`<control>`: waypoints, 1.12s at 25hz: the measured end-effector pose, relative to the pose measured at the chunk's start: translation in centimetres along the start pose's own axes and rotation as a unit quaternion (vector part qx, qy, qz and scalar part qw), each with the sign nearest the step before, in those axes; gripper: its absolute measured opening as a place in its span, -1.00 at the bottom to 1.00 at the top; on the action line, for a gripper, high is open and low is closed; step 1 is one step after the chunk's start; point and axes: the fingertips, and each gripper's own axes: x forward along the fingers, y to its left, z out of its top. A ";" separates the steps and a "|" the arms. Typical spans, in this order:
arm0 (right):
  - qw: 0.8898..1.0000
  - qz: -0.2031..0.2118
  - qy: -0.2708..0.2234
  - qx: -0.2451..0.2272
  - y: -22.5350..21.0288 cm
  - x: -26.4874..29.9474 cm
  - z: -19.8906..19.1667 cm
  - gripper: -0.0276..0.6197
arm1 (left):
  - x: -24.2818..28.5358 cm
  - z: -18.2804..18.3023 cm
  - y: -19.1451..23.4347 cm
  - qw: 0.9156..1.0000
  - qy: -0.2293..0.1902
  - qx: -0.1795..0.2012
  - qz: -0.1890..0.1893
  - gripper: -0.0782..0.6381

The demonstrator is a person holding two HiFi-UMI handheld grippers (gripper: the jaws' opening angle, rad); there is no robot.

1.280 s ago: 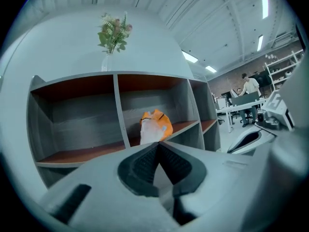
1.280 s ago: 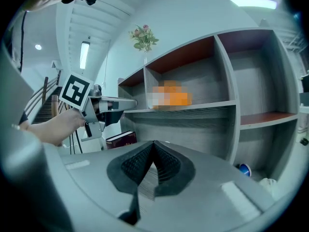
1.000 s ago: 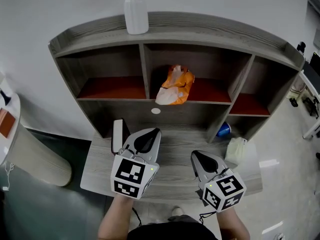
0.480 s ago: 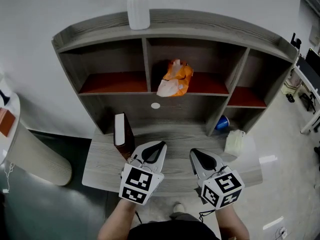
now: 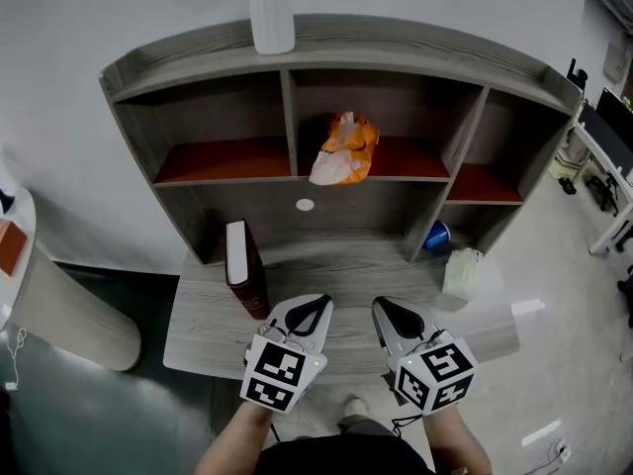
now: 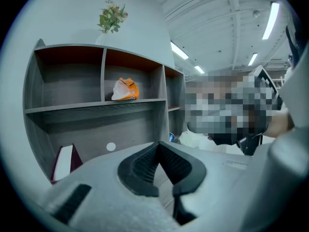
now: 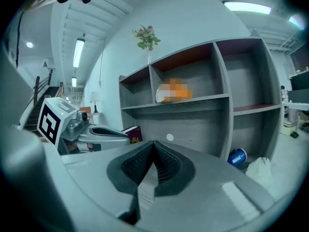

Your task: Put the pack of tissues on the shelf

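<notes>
An orange and white pack of tissues (image 5: 341, 151) lies in the middle upper compartment of the grey shelf (image 5: 396, 49); it also shows as the pack of tissues (image 6: 124, 90) in the left gripper view and, blurred, as the pack of tissues (image 7: 175, 92) in the right gripper view. My left gripper (image 5: 318, 305) hovers over the desk's front edge, shut, with nothing between its jaws (image 6: 157, 146). My right gripper (image 5: 381, 307) is beside it, a short way to the right, also shut and empty (image 7: 153, 144). Both point toward the shelf, well short of it.
A dark red book (image 5: 242, 265) stands upright on the desk (image 5: 198, 334) left of my left gripper. A blue cup (image 5: 436, 236) lies in the lower right nook, with a white crumpled bag (image 5: 462, 272) in front of it. A white vase (image 5: 272, 13) tops the shelf.
Both grippers have drawn back toward the desk's front edge. The left one has moved right, away from the book, which now shows fully. The tissue pack has not moved.
</notes>
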 end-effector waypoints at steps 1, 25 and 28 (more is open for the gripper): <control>1.000 -0.002 0.002 0.000 0.0 0.0 -0.2 -0.91 | 0.0 -0.1 -0.1 1.000 0.001 -0.001 -0.002 -0.79; 1.000 -0.017 0.014 0.007 -0.4 -0.4 -0.9 -0.91 | 0.2 -1.1 -0.8 1.000 0.020 -0.007 -0.022 -0.79; 1.000 -0.017 0.014 0.008 -0.6 -0.5 -0.9 -0.91 | 0.3 -1.0 -1.0 1.000 0.020 -0.008 -0.022 -0.79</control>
